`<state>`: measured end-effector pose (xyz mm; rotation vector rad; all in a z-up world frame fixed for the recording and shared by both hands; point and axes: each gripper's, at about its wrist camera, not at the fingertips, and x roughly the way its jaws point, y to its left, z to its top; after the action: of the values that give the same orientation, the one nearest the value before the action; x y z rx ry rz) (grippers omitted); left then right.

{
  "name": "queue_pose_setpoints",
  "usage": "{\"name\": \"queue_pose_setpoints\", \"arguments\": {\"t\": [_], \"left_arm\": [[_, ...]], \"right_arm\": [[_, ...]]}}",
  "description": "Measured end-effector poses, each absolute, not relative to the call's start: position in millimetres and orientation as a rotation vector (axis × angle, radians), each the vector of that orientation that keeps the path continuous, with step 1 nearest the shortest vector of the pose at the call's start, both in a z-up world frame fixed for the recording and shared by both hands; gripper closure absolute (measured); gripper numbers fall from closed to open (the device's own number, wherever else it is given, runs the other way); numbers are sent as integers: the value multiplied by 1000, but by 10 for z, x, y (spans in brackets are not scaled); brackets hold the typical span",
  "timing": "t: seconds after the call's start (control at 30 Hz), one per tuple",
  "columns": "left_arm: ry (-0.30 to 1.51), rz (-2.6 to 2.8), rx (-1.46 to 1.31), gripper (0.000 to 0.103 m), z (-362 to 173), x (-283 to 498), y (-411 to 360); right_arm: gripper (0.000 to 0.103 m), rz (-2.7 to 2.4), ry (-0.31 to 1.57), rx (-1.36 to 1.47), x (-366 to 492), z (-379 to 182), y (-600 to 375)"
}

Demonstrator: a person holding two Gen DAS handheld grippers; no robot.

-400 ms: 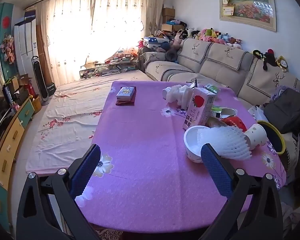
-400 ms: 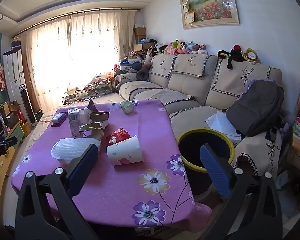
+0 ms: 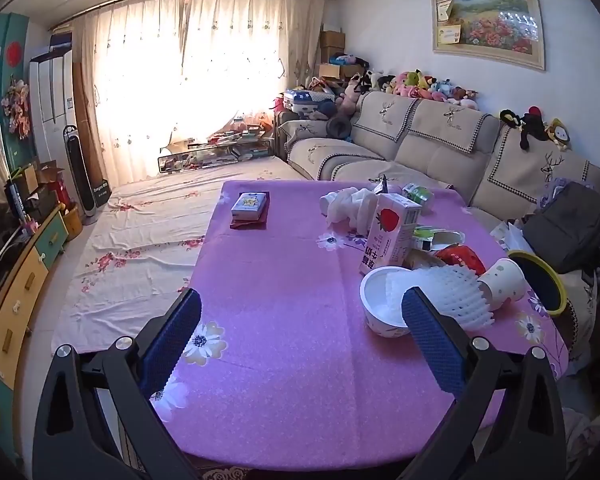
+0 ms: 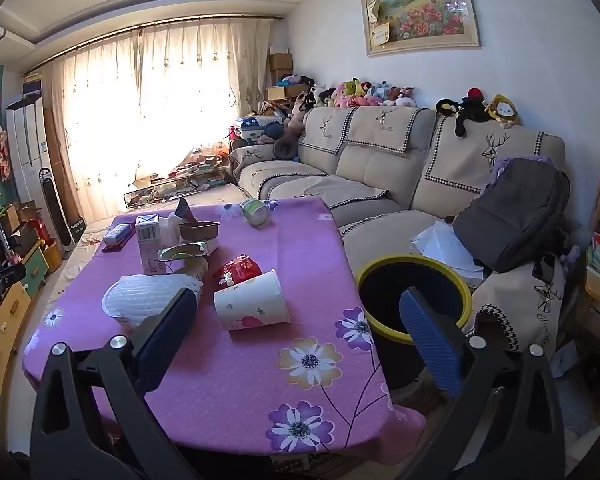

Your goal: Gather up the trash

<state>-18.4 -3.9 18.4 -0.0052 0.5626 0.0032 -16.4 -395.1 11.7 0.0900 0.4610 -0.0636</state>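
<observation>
Both grippers hover at the near edge of the table [image 4: 236, 392], nothing collected yet. Left gripper [image 3: 300, 344]: jaws spread wide, nothing between them. Right gripper [image 4: 300, 336]: jaws likewise spread wide and empty, angled down toward the tabletop.

Trash sits clustered on the purple cloth toward the sofa side. The paper cup [image 4: 252, 304] lies on its side, nearest the right gripper; just beyond it are a red wrapper [image 4: 240, 270], a white foam net [image 4: 152, 292] spilling out of a white bowl [image 3: 380, 304], and a strawberry milk carton [image 3: 392, 236] standing upright. The yellow-rimmed bin [image 4: 416, 300] stands on the floor just beside the table corner, mouth open.

Handling, judged:
- Cup — light, thin-walled, will crush; it may roll. Pinch gently across the body near the rim.
- Foam net — soft, springy, near weightless; squeeze it well in at mid-bulk.
- Wrapper — crinkly, slippery; it needs a firm pinch on a raised fold.
- Carton — stiff if part full; grip across the flat sides, low.
</observation>
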Motion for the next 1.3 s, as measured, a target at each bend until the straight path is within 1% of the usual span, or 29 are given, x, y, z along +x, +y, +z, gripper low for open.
{"name": "queue_pose_setpoints", "arguments": {"t": [1.3], "left_arm": [[570,-25,-12,4,138,-177,-52]], "right_arm": [[6,-77,493,92,-60,88,-3952]]}}
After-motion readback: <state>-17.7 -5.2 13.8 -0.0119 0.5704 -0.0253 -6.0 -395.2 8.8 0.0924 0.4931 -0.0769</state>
